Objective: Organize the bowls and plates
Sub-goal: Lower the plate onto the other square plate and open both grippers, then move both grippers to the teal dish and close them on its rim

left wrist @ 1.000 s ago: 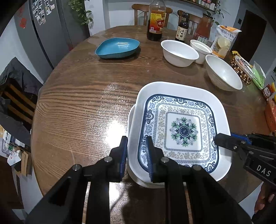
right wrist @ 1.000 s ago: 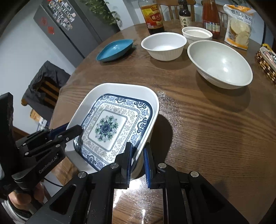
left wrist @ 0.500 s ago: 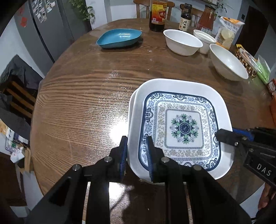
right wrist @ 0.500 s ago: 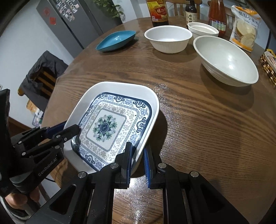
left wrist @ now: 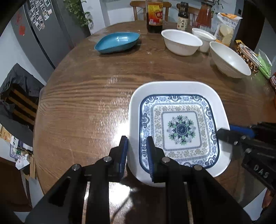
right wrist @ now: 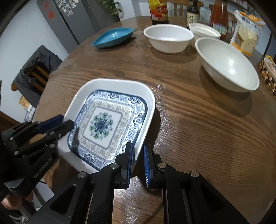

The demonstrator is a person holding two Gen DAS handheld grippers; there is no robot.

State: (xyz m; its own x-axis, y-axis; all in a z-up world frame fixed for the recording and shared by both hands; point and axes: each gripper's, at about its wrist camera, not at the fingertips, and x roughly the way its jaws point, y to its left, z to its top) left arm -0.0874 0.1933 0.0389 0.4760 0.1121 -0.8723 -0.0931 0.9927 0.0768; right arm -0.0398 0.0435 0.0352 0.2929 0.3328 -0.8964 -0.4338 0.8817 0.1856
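Patterned square plate (left wrist: 179, 127) at the near edge of the round wooden table (left wrist: 82, 106), pinched by its rim on two opposite sides. Left gripper (left wrist: 137, 151) clamped narrowly on one rim; right gripper (right wrist: 138, 155) nearly closed on the other. Two-sided hold apparently for keeping the wide, shallow dish level. Farther off: blue dish (left wrist: 117, 42), three white bowls (left wrist: 181, 41), sauce bottles (left wrist: 154, 15) along the far edge.
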